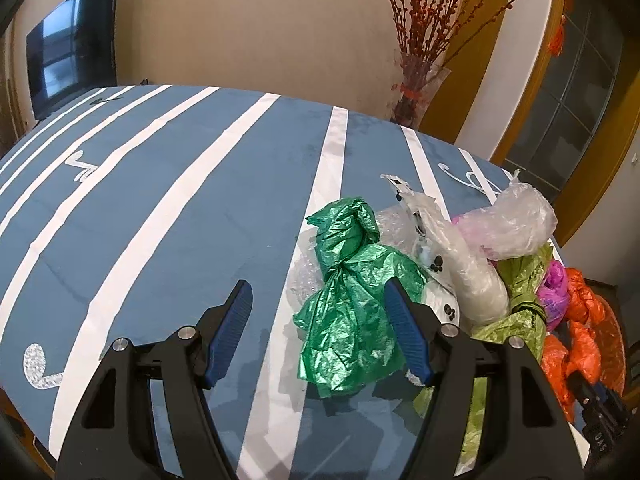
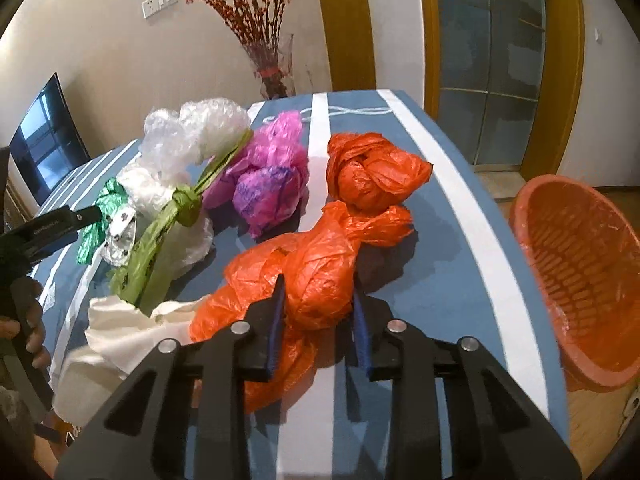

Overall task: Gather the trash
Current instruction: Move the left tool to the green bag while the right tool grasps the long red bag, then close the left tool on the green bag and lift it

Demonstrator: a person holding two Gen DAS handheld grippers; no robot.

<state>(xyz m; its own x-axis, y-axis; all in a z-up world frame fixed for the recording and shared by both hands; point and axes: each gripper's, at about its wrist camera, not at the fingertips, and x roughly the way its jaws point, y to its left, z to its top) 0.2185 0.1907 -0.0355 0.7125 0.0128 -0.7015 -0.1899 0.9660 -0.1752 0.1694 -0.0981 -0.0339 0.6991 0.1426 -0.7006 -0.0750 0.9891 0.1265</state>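
Right wrist: orange bag (image 2: pixel 320 276) pinched by right gripper (image 2: pixel 318 316); left gripper (image 1: pixel 320 328) jaws spread; "DAS" lettering on its body.

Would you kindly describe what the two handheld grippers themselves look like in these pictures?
Both grippers are alike. The left gripper and the right gripper each have a black, angular frame with triangular cut-outs and round silver pins at the joints. Their fingers carry ribbed blue pads. From the right wrist view, the left gripper's black body bears small pale lettering, too small to read. No cables or sleeves show.
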